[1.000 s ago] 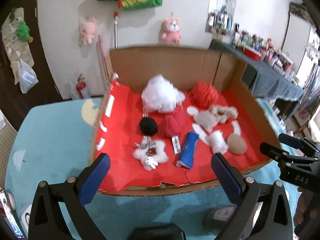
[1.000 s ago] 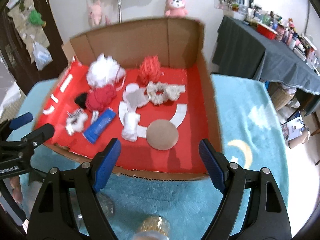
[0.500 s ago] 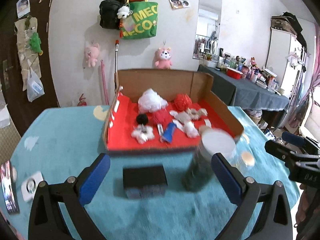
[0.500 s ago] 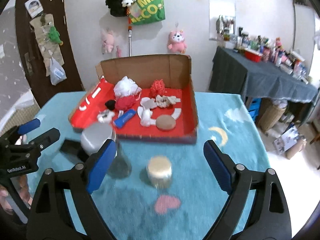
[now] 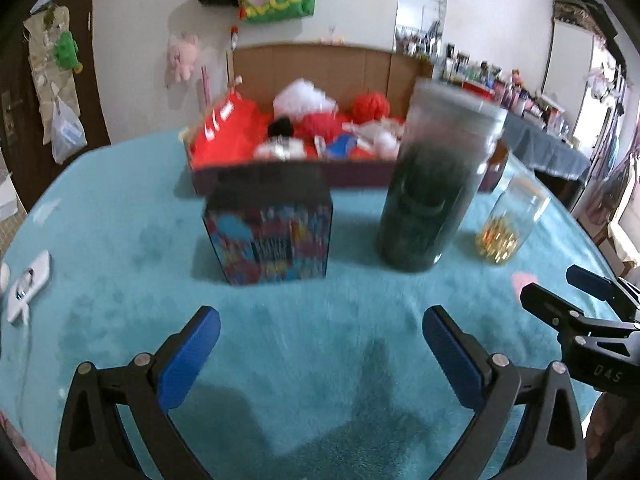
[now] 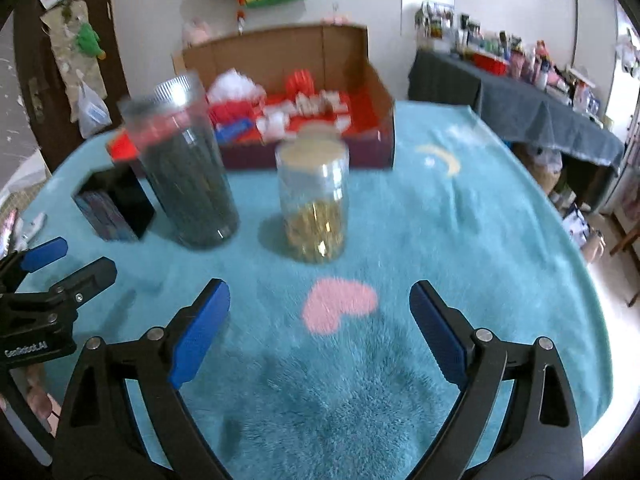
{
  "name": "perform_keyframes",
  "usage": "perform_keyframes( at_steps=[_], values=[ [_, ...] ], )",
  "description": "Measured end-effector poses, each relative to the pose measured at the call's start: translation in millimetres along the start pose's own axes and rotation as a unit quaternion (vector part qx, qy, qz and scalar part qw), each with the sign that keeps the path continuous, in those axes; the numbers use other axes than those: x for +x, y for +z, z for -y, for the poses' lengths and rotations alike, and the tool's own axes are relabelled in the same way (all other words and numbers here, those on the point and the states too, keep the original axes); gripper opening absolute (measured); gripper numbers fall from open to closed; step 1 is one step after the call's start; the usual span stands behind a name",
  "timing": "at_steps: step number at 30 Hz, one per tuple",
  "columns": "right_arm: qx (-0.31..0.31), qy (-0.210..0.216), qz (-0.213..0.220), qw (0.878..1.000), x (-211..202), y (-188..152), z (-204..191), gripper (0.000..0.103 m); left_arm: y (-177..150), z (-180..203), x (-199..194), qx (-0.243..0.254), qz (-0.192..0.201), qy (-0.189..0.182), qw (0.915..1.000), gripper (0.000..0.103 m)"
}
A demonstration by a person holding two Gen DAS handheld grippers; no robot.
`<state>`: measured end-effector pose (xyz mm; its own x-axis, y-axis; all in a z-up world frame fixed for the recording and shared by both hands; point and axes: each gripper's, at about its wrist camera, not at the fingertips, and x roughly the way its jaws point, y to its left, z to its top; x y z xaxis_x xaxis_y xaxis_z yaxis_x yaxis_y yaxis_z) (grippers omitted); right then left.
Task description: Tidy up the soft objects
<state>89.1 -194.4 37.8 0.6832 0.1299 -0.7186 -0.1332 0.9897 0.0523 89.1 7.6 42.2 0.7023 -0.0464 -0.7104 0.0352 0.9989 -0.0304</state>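
Left view: left gripper (image 5: 320,354) spread wide, empty, low over blue rug (image 5: 120,240); soft toys (image 5: 316,128) far off in cardboard box (image 5: 328,64).
Right view: right gripper (image 6: 320,334) likewise open, empty, near jar (image 6: 314,200).
Handling: light, squashy; pinch mid-body.

Fluffy teal cloth (image 6: 440,220), brown cardboard box (image 6: 320,52), glossy clear jar (image 6: 314,200).

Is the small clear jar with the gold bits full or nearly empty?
Mostly empty: the small clear jar holds gold bits only in its lower part; clear glass above.
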Motion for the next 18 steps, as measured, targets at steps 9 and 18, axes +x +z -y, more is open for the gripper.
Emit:
perform_keyframes(
  at_steps=[9, 18],
  values=[
    [0.001, -0.015, -0.031, 0.999, 22.7, -16.0, 3.3, 0.092, -9.5, 2.8, 23.7, -0.004, -0.043, 0.034, 0.9985, 0.103],
    [0.003, -0.028, -0.031, 0.999, 22.4, -19.0, 0.5, 0.093, -12.0, 4.0, 22.7, -0.003, -0.040, 0.040, 0.9984, 0.103]
  ],
)
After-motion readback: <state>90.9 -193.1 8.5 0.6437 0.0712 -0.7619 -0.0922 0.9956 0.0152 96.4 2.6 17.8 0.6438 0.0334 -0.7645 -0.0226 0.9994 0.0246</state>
